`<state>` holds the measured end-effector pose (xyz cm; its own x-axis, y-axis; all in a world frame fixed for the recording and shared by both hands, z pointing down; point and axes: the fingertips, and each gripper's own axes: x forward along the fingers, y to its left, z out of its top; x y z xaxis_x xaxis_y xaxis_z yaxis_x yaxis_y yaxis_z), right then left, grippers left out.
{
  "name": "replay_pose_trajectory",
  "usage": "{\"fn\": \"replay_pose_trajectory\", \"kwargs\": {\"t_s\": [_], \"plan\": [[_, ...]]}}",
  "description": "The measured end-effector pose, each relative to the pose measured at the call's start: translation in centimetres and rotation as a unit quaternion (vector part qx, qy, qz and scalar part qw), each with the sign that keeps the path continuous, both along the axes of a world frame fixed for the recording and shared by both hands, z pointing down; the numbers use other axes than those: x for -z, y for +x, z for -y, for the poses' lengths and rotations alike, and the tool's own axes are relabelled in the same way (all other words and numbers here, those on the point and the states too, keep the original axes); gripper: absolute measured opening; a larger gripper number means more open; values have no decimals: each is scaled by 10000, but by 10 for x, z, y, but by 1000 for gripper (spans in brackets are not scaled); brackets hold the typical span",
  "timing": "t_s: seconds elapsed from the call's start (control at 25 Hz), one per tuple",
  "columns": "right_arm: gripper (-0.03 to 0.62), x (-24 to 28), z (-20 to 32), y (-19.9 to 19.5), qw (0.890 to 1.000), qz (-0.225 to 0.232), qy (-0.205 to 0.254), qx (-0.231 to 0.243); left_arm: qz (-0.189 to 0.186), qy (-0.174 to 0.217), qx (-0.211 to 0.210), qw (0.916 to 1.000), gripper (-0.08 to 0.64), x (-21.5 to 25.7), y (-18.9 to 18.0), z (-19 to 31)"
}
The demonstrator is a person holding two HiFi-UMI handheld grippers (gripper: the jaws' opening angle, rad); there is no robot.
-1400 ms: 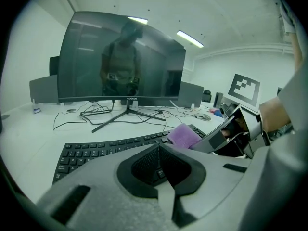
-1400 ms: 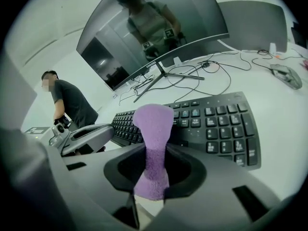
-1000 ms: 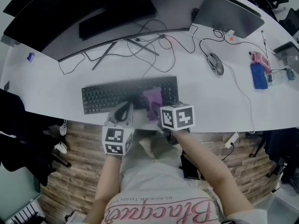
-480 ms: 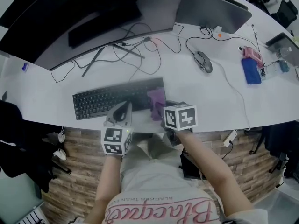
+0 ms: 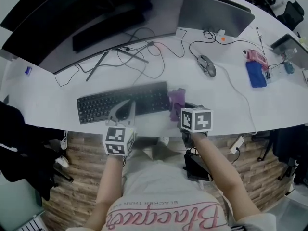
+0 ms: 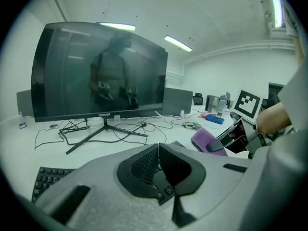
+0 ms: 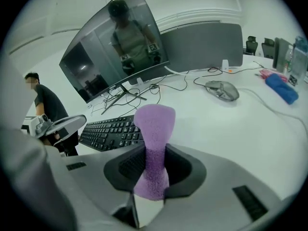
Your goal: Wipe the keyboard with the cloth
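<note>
Right gripper view reveals right gripper (image 7: 152, 170) clamping the cloth (image 7: 154, 121).

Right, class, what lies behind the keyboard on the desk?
Behind the keyboard lie loose black cables and the monitor stand's legs. The monitor overhangs them, hiding the stand's upright and the desk beyond.

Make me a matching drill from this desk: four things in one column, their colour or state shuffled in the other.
1 cloth
2 keyboard
3 mouse
4 left tool

A jaws together, nothing between them
B purple, pinched in the right tool
C black, lying flat in front of the person
D grey, with a cable

Pairs: 1-B, 2-C, 3-D, 4-A
</note>
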<state>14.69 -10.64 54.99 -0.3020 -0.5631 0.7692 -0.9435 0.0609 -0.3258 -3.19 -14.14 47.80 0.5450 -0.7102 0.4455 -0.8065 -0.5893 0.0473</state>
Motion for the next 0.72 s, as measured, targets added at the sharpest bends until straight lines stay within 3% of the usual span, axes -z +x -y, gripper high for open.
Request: {"fn": "replay_pose_trajectory", "kwargs": {"t_s": [0.28,0.72], "plan": [[92,41,9,2,9977,-309,603,-99,-81,388,-61,9992,6,38,-14,8],[94,122,35,-55,9814,-358,1882,161,-264,910,-23,9955,6,84,-40,10]]}}
